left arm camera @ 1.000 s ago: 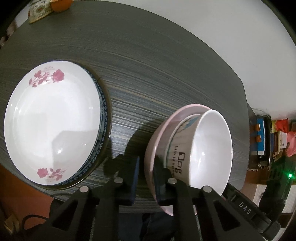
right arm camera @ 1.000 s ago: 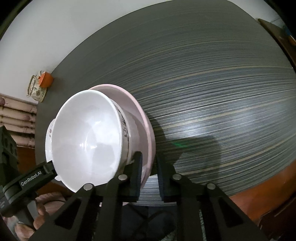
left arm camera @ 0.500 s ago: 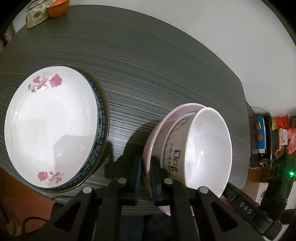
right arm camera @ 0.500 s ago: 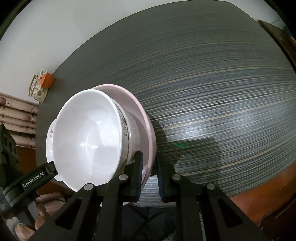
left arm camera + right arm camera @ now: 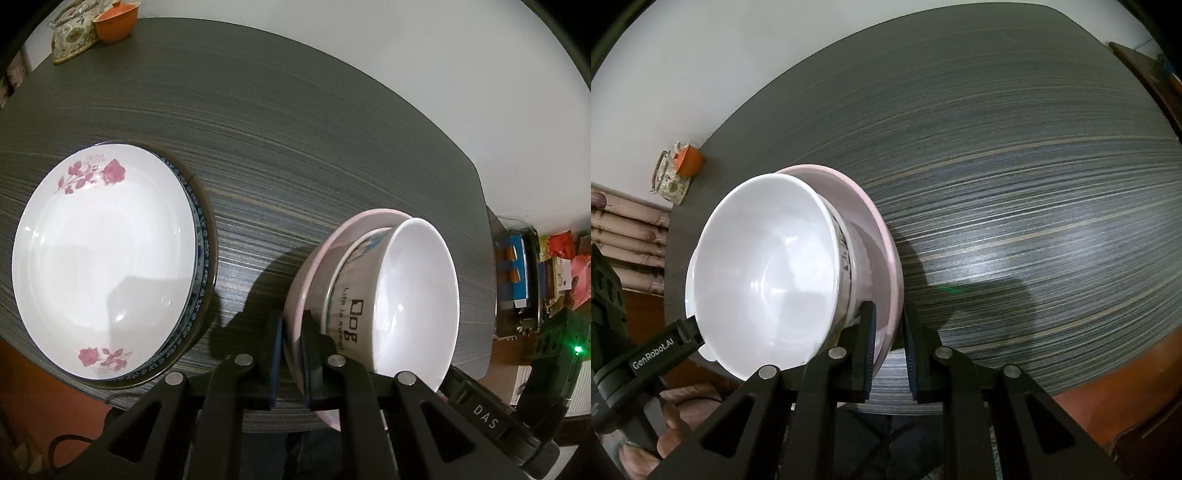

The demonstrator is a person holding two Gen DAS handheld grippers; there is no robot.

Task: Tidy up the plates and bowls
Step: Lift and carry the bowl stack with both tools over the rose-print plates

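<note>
Left wrist view: left gripper (image 5: 291, 354) clamps narrow on the rim of the pale pink shallow ceramic bowl (image 5: 295, 314), w/ a white printed ceramic bowl (image 5: 413, 295) nested inside, near the dark striped table (image 5: 295, 147) edge, beside the stacked rose-patterned white plate (image 5: 103, 254); probably gripped for a two-sided lift.

Right wrist view: right gripper (image 5: 888, 350) pinches the pink rim opposite, jaws nearly closed.

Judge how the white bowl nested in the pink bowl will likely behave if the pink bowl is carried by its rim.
The white bowl looks glazed and rigid, so probably fragile and slippery. It sits tall and loose inside the pink bowl, so tilting may slide or tip it. Both grippers pinch only the pink rim, left gripper, right gripper.
</note>
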